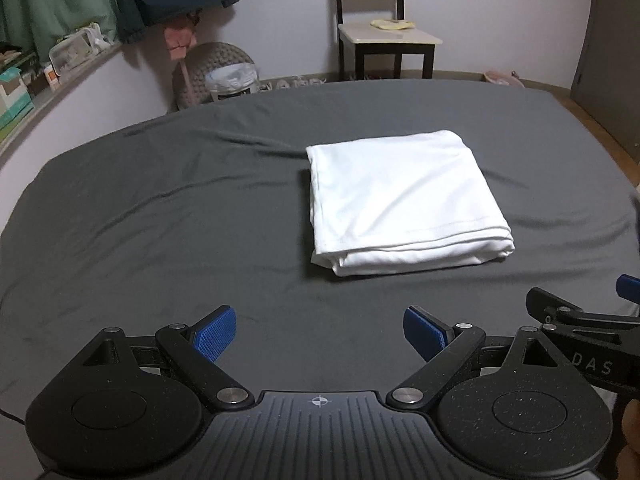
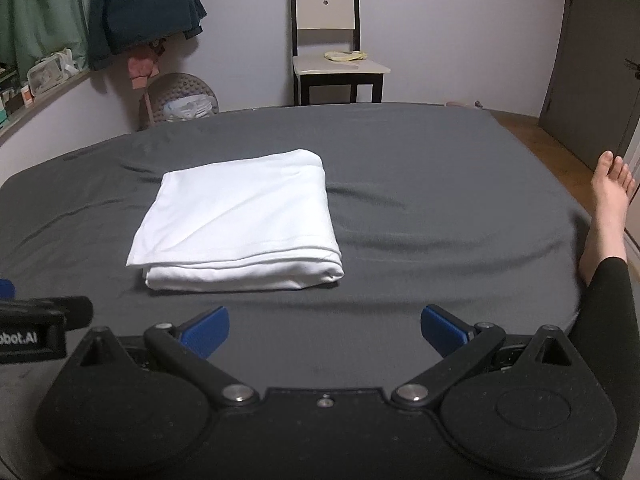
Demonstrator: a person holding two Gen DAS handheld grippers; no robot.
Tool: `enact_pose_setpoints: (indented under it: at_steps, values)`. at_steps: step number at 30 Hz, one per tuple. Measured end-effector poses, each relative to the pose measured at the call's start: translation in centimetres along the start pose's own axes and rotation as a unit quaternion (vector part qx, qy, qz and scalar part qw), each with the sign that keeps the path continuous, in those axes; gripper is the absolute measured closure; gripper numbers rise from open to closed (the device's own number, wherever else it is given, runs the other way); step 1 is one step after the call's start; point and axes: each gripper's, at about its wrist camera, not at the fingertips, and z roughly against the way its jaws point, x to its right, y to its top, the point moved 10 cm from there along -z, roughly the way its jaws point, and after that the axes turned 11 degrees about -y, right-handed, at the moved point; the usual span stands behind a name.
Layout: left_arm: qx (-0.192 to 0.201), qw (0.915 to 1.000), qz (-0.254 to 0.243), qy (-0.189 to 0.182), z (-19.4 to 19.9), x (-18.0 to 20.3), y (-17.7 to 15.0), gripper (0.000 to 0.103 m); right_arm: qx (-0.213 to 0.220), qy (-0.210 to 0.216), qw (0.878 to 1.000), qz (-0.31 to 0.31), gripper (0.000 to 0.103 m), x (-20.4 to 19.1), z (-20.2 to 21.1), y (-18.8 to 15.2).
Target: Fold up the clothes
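A white garment [image 1: 404, 204] lies folded into a neat rectangle on the dark grey bed sheet [image 1: 160, 220]; in the right wrist view the same garment [image 2: 240, 220] sits left of centre. My left gripper [image 1: 320, 334] hovers open over bare sheet, short of the garment's near edge, nothing between its blue pads. My right gripper [image 2: 325, 330] is open too, above the sheet [image 2: 440, 200] just in front of the garment's right corner. Part of the right gripper shows at the left wrist view's right edge [image 1: 580, 320].
A person's bare foot and black-clad leg [image 2: 608, 240] rest on the bed's right edge. Beyond the bed stand a chair [image 2: 332, 60] with a yellow cloth, a round grey basket [image 2: 180, 100], hanging dark clothes [image 2: 140, 8] and a cluttered sill [image 1: 40, 68].
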Motion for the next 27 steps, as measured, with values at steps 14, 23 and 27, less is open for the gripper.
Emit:
enact_pose_setpoints:
  at_steps: [14,23,27]
  values:
    - [-0.029,0.9995,0.010,-0.003,-0.9,-0.3,-1.5,0.011,-0.014,-0.008,1.000,0.007,0.000,0.2,-0.7,-0.3]
    - [-0.026,0.9995,0.017,-0.010,-0.6,-0.5,-1.6,0.011,-0.009,-0.009,1.000,0.017,0.000,-0.1,-0.7,-0.4]
    - [-0.021,0.9993,0.024,-0.021,-0.5,-0.4,-1.5,0.011,-0.010,-0.008,1.000,0.018,0.000,-0.1,-0.8,-0.4]
